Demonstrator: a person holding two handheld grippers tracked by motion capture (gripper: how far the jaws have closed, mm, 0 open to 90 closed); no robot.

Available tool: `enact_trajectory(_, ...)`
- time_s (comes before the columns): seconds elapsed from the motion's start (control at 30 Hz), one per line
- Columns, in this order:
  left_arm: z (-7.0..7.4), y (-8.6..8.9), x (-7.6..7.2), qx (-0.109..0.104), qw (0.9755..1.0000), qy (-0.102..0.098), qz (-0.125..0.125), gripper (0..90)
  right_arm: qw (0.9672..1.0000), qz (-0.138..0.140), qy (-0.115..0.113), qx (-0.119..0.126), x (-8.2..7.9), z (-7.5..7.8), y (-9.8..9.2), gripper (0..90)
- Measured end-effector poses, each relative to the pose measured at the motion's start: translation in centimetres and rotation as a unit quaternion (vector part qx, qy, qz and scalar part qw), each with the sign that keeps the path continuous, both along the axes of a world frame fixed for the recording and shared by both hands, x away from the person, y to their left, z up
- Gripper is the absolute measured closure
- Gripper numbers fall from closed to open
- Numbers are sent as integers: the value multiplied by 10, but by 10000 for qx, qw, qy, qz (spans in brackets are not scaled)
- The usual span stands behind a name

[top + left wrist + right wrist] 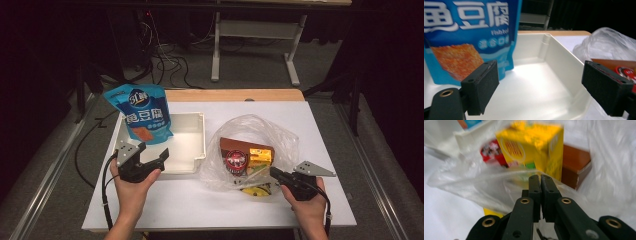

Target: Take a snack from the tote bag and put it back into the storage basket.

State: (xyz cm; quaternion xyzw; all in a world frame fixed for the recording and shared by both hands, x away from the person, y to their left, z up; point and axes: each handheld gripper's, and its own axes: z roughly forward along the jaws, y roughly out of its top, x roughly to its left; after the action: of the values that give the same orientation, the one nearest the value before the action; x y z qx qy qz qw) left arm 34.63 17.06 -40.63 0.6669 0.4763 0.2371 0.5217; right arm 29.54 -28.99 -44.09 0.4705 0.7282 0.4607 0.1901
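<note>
A blue snack pouch (142, 114) (466, 32) stands upright at the left end of the white tray (202, 135) (564, 57). My left gripper (154, 150) (539, 85) hovers open at the tray's near left edge, with nothing between its pads. To the right lies a clear plastic bag (270, 130) (474, 185) that holds a yellow box (260, 156) (536, 147), a brown box (235, 145) (574, 162) and a pack with a red round label (236, 161) (490, 151). My right gripper (273, 171) (540, 177) is shut on the bag's near rim.
A white sheet (200, 200) covers the table, with its wooden edge (235, 95) at the back. A small yellow item (256, 191) lies under the bag's near edge. Cables (165, 60) and a desk frame (255, 30) stand on the floor beyond.
</note>
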Motion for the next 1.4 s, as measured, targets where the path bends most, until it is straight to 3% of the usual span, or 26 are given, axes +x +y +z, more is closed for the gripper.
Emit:
enact_trajectory(0.1,-6,-2,-5,-13,9999,74,-131,150,9988,11,480,-40,6,-15,-1,883)
enact_trajectory(0.2,-11,-6,-9,-44,9996,160,-213,151,9948,-40,944,-375,11,-31,-2,887)
enact_trajectory(0.3,-13,-8,-9,-25,9994,207,-270,151,9940,-80,1054,-283,12,-33,-5,855)
enact_trajectory(0.4,-13,-8,-9,5,9995,185,-275,153,9965,-150,810,-137,7,-22,-7,768)
enact_trajectory(0.5,-14,-7,-8,-11,9994,206,-270,154,9988,-226,417,-123,-2,-4,-8,680)
enact_trajectory(0.7,-13,-9,-9,-53,9994,212,-256,154,9992,-373,-156,-19,-10,22,0,544)
enact_trajectory(0.97,-12,-13,-7,-98,9993,223,-295,154,9965,-776,-316,39,1,35,24,373)
enact_trajectory(1.1,-13,-15,-6,-82,9993,218,-304,154,9948,-971,-272,113,9,39,32,308)
enact_trajectory(1.4,-18,-17,-5,24,9989,236,-408,154,9910,-1336,-119,-12,21,33,55,173)
